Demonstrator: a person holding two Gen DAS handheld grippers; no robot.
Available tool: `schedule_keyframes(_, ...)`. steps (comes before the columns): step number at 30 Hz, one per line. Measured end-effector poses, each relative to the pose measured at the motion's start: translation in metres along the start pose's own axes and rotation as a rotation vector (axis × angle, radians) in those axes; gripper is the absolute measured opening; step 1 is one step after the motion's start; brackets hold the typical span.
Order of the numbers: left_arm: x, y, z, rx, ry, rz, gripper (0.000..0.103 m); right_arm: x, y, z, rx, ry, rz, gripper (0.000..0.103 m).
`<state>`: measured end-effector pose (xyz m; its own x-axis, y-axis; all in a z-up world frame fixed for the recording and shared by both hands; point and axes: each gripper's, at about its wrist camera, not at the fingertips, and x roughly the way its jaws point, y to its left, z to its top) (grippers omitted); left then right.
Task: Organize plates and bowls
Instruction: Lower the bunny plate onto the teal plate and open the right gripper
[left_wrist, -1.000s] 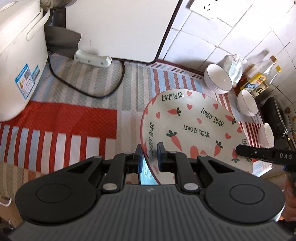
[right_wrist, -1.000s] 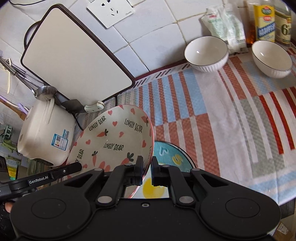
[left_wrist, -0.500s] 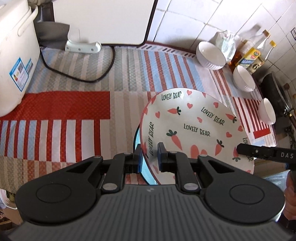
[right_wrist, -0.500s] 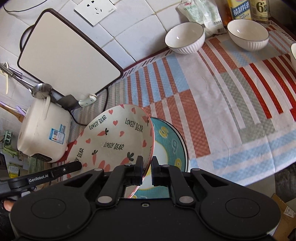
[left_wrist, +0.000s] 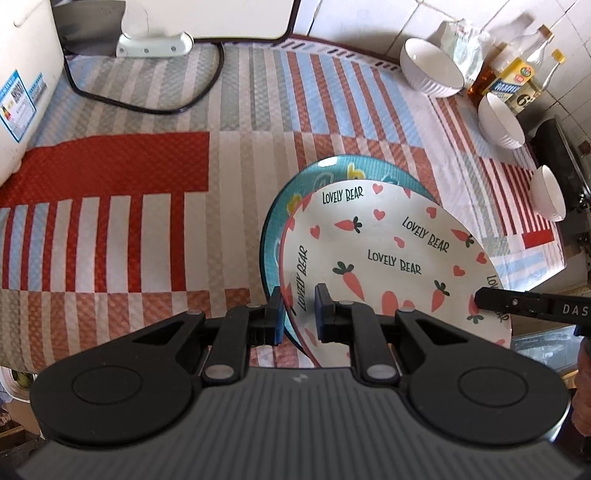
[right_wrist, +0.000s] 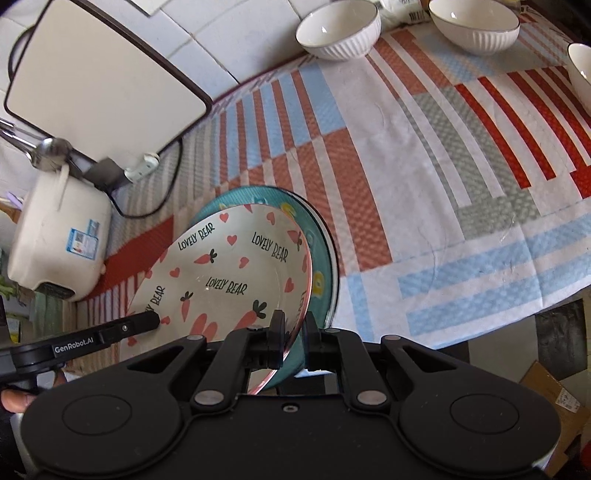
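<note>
A white plate (left_wrist: 388, 258) printed with carrots, hearts and "LOVELY BEAR" hangs tilted just above a blue plate (left_wrist: 295, 192) that lies on the striped cloth. My left gripper (left_wrist: 299, 314) is shut on the carrot plate's near rim. At the opposite rim a finger of my right gripper (left_wrist: 491, 301) shows. In the right wrist view the right gripper (right_wrist: 293, 325) is shut on the carrot plate (right_wrist: 229, 273), with the blue plate (right_wrist: 321, 258) showing beyond and under it. Three white ribbed bowls (left_wrist: 432, 70) (left_wrist: 502, 122) (left_wrist: 548, 192) stand along the far right.
A white rice cooker (right_wrist: 59, 236) stands at the left, with a pale board (right_wrist: 99, 77) leaning on the tiled wall behind it. A power strip (left_wrist: 155, 40) and black cable (left_wrist: 147, 109) lie on the cloth. Oil bottles (left_wrist: 513, 77) and a bag sit behind the bowls.
Both grippers have come down with the carrot plate toward the cloth. The blue plate, earlier mostly hidden beneath it, now shows as a crescent past its far rim.
</note>
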<state>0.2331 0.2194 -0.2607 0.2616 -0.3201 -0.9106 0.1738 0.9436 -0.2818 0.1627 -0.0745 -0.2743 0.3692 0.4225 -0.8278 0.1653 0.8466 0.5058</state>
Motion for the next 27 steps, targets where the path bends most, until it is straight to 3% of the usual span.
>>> schedule_keyframes(10,0.014,-0.005,0.004,0.023,0.017,0.020,0.016,0.013,-0.003,0.009,-0.026,0.022,-0.032,0.015)
schedule_keyframes(17,0.022,-0.009,-0.001,0.050,0.049,0.036,0.017,0.026,0.017,0.001,-0.155,0.036,-0.159,0.022)
schedule_keyframes(22,0.022,-0.010,0.000,0.056,0.048,0.045,0.017,0.029,0.017,-0.008,-0.163,0.015,-0.184,0.023)
schedule_keyframes(24,0.022,-0.011,0.000,0.063,0.044,0.050,0.017,0.031,0.019,-0.011,-0.179,0.002,-0.200,0.026)
schedule_keyframes(27,0.021,-0.013,-0.001,0.075,0.034,0.059,0.017,0.039,0.028,-0.015,-0.205,-0.016,-0.224,0.039)
